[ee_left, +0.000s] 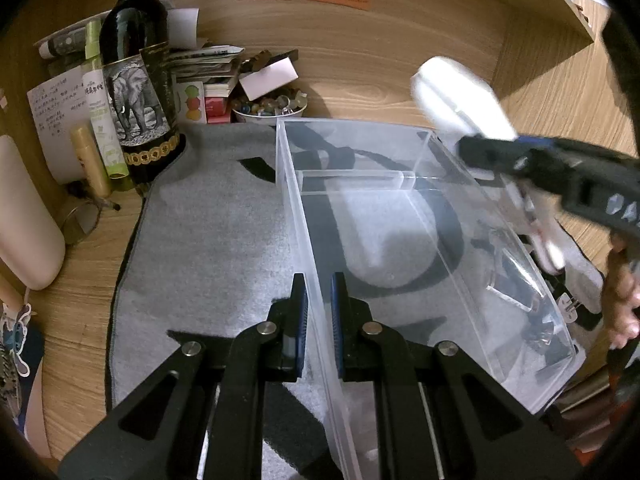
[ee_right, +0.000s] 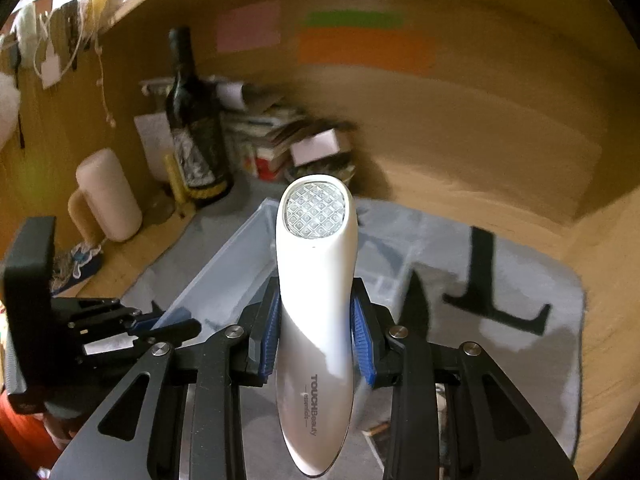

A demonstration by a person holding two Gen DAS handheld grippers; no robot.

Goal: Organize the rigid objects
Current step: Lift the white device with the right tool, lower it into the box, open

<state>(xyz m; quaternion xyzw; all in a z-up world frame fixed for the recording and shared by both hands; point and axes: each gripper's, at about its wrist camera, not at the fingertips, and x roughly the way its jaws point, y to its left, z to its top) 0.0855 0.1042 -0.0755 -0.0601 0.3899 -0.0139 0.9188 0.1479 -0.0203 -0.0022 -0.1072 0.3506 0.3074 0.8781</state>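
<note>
A clear acrylic organizer box (ee_left: pixel 400 220) with a divider stands on a grey mat (ee_left: pixel 208 248). My left gripper (ee_left: pixel 320 300) is shut on the box's left wall, one finger on each side. My right gripper (ee_right: pixel 316 320) is shut on a white TouchBeauty handheld device (ee_right: pixel 316 280), whose textured head points forward. In the left wrist view the device (ee_left: pixel 456 96) is blurred, held above the box's far right corner by the right gripper (ee_left: pixel 488 152). The box (ee_right: pixel 224 276) shows below the device in the right wrist view, with the left gripper (ee_right: pixel 160 326) on its wall.
A wine bottle (ee_left: pixel 136 80), spray bottle (ee_left: pixel 100 104), tube (ee_left: pixel 90 160), papers, small boxes and a bowl of beads (ee_left: pixel 272 106) crowd the back left of the wooden desk. A cream cylinder (ee_left: pixel 24 220) lies at left. Wooden walls enclose the back and right.
</note>
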